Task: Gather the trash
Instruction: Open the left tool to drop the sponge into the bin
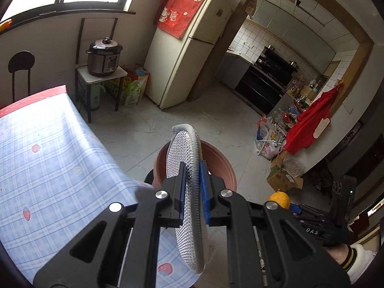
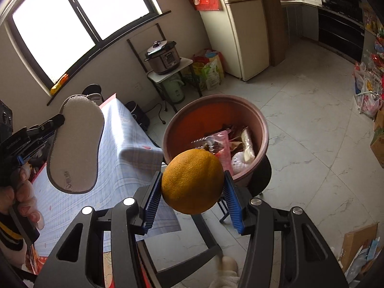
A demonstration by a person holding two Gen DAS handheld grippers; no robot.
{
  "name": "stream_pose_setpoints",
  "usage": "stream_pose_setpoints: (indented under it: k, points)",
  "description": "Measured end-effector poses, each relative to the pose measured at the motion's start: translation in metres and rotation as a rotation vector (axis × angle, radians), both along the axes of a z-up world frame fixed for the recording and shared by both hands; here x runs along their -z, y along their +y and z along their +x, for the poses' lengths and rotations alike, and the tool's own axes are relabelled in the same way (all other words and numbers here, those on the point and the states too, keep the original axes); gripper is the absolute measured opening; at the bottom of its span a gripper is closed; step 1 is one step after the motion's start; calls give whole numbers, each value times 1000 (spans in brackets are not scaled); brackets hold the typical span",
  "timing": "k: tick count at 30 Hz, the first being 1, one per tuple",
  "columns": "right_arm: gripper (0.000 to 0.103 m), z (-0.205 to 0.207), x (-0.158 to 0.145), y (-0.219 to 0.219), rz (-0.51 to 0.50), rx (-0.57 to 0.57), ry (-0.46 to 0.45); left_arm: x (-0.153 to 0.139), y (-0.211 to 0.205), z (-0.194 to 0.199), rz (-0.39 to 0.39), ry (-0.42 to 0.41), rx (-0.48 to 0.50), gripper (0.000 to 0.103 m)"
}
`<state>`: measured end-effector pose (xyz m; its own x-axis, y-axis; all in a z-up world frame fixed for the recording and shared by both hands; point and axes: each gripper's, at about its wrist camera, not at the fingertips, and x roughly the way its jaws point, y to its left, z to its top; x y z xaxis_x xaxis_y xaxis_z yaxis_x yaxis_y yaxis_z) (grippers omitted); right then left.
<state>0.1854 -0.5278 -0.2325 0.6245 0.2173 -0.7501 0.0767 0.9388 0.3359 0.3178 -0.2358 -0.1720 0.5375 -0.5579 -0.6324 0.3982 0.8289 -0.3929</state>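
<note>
Desk (image 1: 55,144): at the left in both views, under a pale blue checked cloth with small strawberry prints and a red edge; one corner of the cloth hangs just beside the bin.
Left gripper (image 1: 193,180): its fingers (image 1: 180,180) are clenched on a shoe insole, gripping it across its thin edge.
Insole (image 1: 183,153): held edge-on in the left wrist view, silvery mesh face to the left, its toe end above the bin's rim; in the right wrist view (image 2: 75,144) its pale foam face shows, hanging over the desk to the left of the bin.
Left hand (image 2: 22,192): wrapped round the left gripper's handle at the left edge of the right wrist view, with a striped cuff below it.
Bin (image 2: 216,106): a round reddish-brown tub standing on a dark stool beside the desk corner, holding wrappers and other rubbish.
Right gripper (image 2: 192,192): its blue ribbed fingers (image 2: 153,194) are grasping an orange fruit, one pad on each side.
Orange fruit (image 2: 193,181): held in the air in front of the bin's near rim; in the left wrist view (image 1: 279,199) it peeps out at the right, behind the left gripper's frame.
Background: a pressure cooker (image 1: 103,57) on a small side table below the window, a cream fridge (image 1: 189,48) to its right, then the kitchen doorway and bags on the tiled floor.
</note>
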Motion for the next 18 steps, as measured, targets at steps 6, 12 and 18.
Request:
stream_pose_setpoints:
  k: [6, 12, 18]
  points:
    - [50, 10, 7, -36, -14, 22, 10, 18, -72, 41, 10, 1, 35, 15]
    - [50, 25, 13, -57, -37, 28, 22, 22, -117, 71, 35, -59, 34, 52]
    - [50, 59, 14, -60, -67, -7, 24, 14, -101, 72, 64, -95, -1, 59]
